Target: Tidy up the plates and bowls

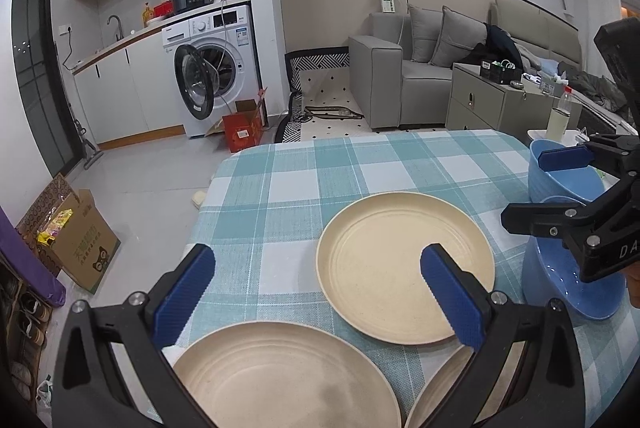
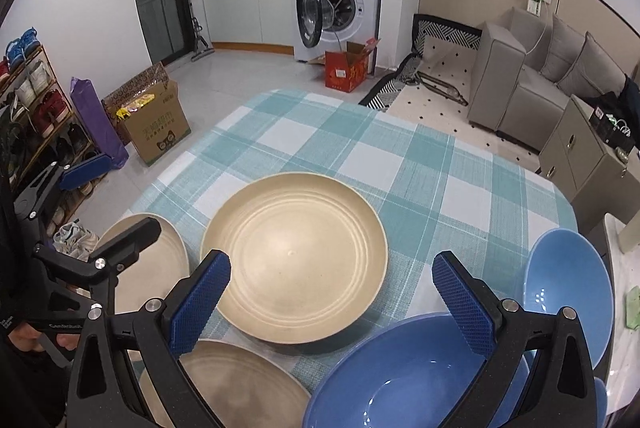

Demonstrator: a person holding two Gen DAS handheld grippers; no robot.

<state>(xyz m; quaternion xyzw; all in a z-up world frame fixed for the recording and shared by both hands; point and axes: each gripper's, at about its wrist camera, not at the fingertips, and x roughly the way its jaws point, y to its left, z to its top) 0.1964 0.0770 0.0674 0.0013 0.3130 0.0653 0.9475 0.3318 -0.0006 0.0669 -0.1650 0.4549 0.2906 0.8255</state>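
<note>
- Three beige plates [image 2: 294,260] lie flat on the checked tabletop [image 2: 360,156], near each other; the middle one lies apart and the two nearer ones overlap at the rims, as far as I can tell.
- Blue bowls [image 2: 404,376] stand at the right edge, close together.
- The left hand-held gripper [image 1: 316,292] hovers over the plates, jaws spread, empty.
- The right hand-held gripper [image 2: 332,304] is also spread and empty, between a plate and a bowl.
- The plates look light and stiff (probably plastic or bamboo fibre), with low rims; I would pinch a rim.
- The bowls look glossy, maybe slippery and breakable; take the wall at the rim, firmly.
</note>
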